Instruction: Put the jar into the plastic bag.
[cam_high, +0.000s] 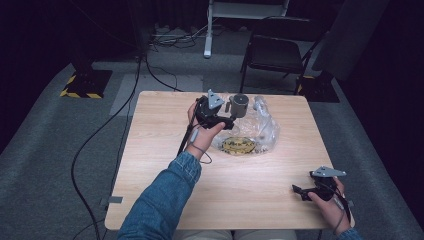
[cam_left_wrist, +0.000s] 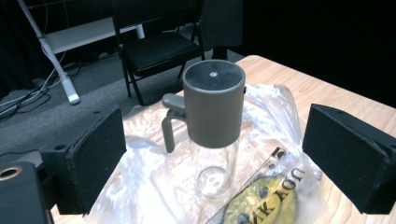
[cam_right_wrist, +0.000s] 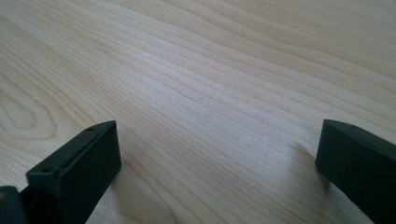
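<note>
A glass jar with a grey lid and handle (cam_left_wrist: 213, 107) stands upright on a clear plastic bag (cam_left_wrist: 154, 186); in the high view the jar (cam_high: 239, 105) is at the table's far middle. The bag (cam_high: 260, 131) holds a yellow packet (cam_high: 238, 145), seen close up as the yellow packet (cam_left_wrist: 266, 205). My left gripper (cam_high: 231, 120) hovers just in front of the jar, jaws wide apart with nothing between them; in the left gripper view the left gripper (cam_left_wrist: 224, 154) frames the jar, which stands farther off. My right gripper (cam_high: 296, 190) rests near the table's front right, and the right gripper (cam_right_wrist: 215, 154) is open over bare wood.
The wooden table (cam_high: 165, 150) has bare wood at its left and front. Beyond its far edge stand a black folding chair (cam_high: 275, 55) and a white stand (cam_high: 210, 30). Cables (cam_high: 100, 135) trail over the grey carpet on the left.
</note>
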